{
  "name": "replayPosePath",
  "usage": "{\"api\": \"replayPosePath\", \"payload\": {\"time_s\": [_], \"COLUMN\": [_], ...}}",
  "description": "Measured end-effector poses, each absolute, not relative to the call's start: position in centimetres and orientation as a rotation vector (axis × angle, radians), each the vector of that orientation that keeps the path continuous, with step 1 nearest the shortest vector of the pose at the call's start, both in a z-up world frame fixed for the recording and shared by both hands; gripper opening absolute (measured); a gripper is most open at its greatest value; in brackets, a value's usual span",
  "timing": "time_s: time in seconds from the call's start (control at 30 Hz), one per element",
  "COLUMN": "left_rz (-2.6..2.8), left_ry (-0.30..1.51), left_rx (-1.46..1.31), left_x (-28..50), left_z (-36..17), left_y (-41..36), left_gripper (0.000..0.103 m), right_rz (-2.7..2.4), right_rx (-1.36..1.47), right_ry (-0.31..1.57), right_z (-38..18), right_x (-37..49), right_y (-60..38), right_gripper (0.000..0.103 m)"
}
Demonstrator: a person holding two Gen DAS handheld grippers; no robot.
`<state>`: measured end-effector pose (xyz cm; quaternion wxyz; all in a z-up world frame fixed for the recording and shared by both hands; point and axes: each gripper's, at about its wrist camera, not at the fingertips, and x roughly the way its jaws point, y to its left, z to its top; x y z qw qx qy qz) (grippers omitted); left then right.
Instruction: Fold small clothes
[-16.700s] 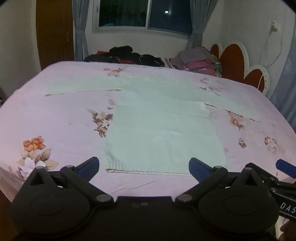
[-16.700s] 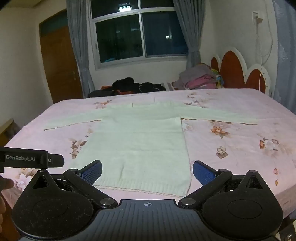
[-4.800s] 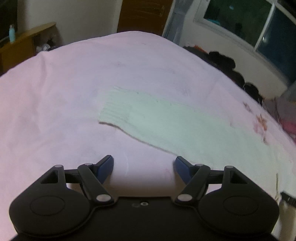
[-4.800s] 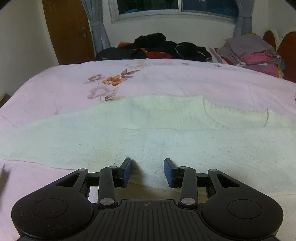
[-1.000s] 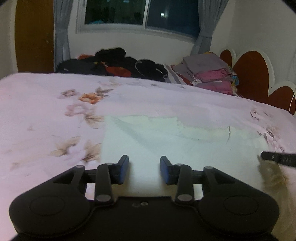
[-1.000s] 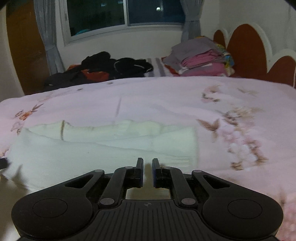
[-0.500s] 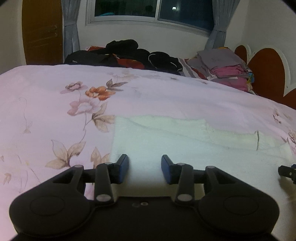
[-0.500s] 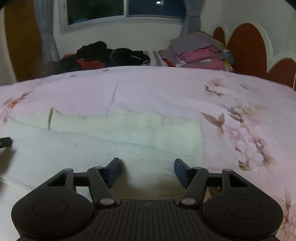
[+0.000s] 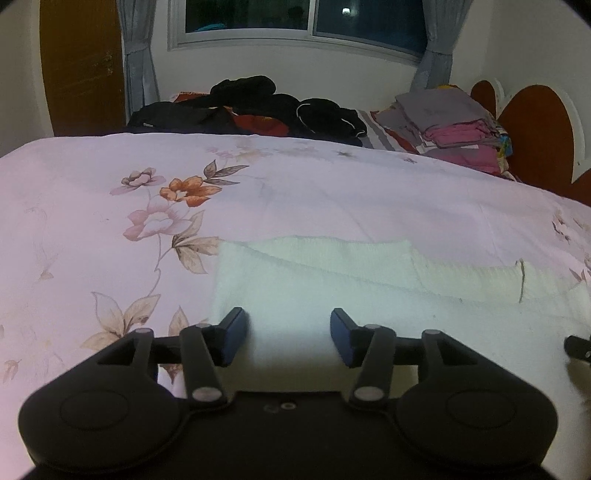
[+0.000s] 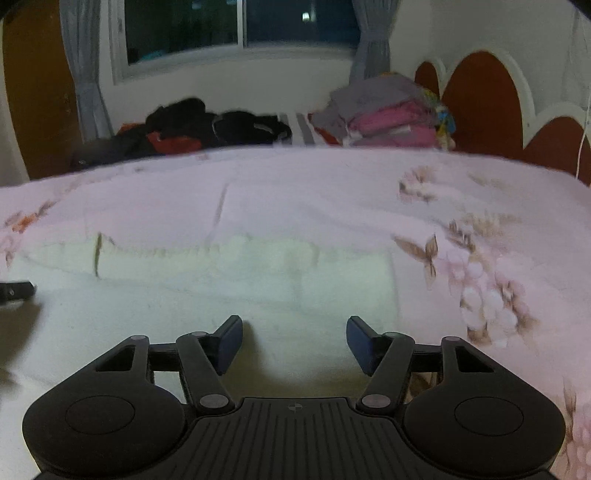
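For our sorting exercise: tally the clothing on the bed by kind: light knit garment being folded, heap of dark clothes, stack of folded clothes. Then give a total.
Light knit garment: 1
Heap of dark clothes: 1
Stack of folded clothes: 1
Total: 3

Dim indoor light, pink-purple cast on bedspread (image 9: 332, 184). Window (image 9: 295, 18) dark, 1 small bright spot reflected. Right wrist view motion-blurred; left sharper. Fisheye bends edges, black vignette in corners. Soft shadows under both sets of fingers.
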<state>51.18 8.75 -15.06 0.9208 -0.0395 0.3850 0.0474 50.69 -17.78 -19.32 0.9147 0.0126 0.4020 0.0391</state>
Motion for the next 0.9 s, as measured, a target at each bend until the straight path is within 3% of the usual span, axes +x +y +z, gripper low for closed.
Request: {"api": "replayPosePath", "payload": {"time_s": [0.23, 0.9], "left_rz": [0.071, 0.025], "left_ry": [0.789, 0.808], "left_rx": [-0.074, 0.033], "left_x": [49.8, 45.8], "left_z": [-13.8, -15.0], "left_y": [7.7, 4.5], "left_gripper": [0.055, 0.059], "right_rz": [0.096, 0.084], "right_rx": [0.066, 0.016], "right_ry": [0.779, 0.849], "right_z": [-17.2, -19.4], "right_x": [49.4, 46.8], "right_y": [-17.7, -19.3], "right_gripper": [0.062, 0.062]}}
